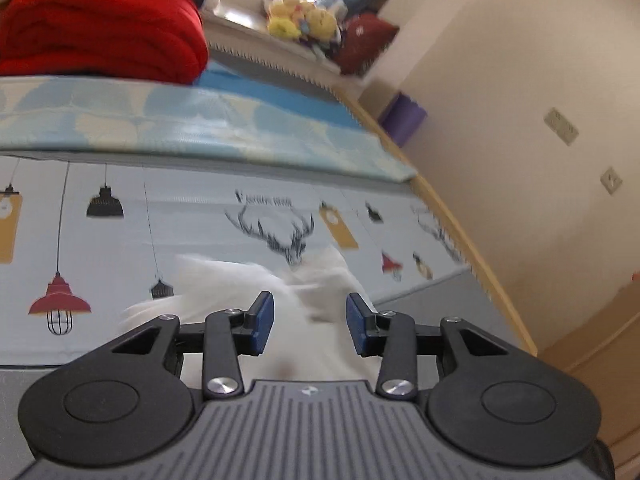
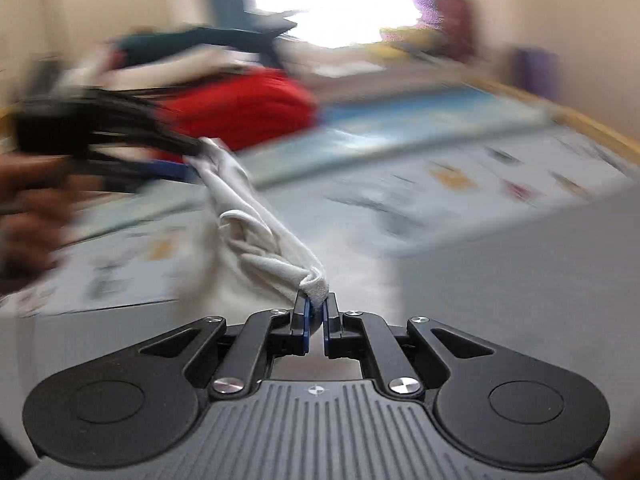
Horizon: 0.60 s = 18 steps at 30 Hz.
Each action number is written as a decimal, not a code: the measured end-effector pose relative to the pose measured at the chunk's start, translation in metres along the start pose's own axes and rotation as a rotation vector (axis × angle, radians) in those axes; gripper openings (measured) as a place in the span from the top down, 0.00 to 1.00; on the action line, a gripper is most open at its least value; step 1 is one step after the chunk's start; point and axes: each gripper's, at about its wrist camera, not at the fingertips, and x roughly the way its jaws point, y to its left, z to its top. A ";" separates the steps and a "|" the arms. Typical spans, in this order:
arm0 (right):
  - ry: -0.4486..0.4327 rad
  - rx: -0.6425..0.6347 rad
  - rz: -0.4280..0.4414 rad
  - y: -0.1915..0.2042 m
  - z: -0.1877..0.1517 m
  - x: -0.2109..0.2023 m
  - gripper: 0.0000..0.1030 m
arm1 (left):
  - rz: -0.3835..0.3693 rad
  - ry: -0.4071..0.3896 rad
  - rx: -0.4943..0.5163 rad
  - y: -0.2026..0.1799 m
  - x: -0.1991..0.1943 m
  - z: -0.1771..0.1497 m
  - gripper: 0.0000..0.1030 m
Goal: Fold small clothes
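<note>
Right gripper (image 2: pixel 316 312): jaws nearly together, pinching a bunched corner of the white garment (image 2: pixel 256 236). Cloth running up and to the left from that pinch as a twisted rope toward the left gripper (image 2: pixel 188 152), seen from the right wrist as a smeared black shape with cloth at its tips; far end badly blurred, contact there not confirmable. Left gripper (image 1: pixel 310 320) in its own view: blue pads (image 1: pixel 264 322) well apart, jaws spread, white garment (image 1: pixel 240 292) lying in a soft heap just ahead of and under them, nothing visibly clamped. Two views at odds on whether the left end is held; left view taken as the clearer one. Garment hanging between the grippers above the printed mat (image 1: pixel 168 216) with lamp and antler pattern, lower part possibly resting on it. Beyond: pale blue folded sheet (image 1: pixel 200 120), red blanket (image 1: pixel 100 24) stacked at the back. Handling judgement: light, thin, limp knit; sags and twists under own weight, no stiffness to hold a crease without being laid flat. Not fragile, not slippery against rubber pads, but a bunched pinch likely to take several layers at once. Best holds judged to be hems or corners, single layer, one at each end of an edge, then pulled taut to untwist before laying down on the mat.
</note>
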 end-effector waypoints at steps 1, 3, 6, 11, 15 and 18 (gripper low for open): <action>0.071 0.074 -0.017 -0.018 -0.003 0.012 0.94 | 0.007 0.031 0.006 0.002 0.004 -0.004 0.58; 0.162 0.199 -0.022 -0.046 -0.012 0.028 0.90 | 0.035 0.107 0.038 0.007 0.010 -0.013 0.58; 0.168 0.284 -0.004 -0.065 -0.020 0.035 0.89 | 0.088 0.211 0.129 0.009 0.021 -0.030 0.60; 0.161 0.382 0.042 -0.077 -0.017 0.048 0.75 | 0.071 0.324 0.233 0.016 0.038 -0.056 0.62; 0.237 0.317 -0.022 -0.066 -0.016 0.066 0.81 | 0.030 0.421 0.354 0.004 0.058 -0.082 0.62; 0.283 0.261 -0.139 -0.057 -0.013 0.071 0.82 | 0.119 0.524 0.411 0.012 0.083 -0.103 0.62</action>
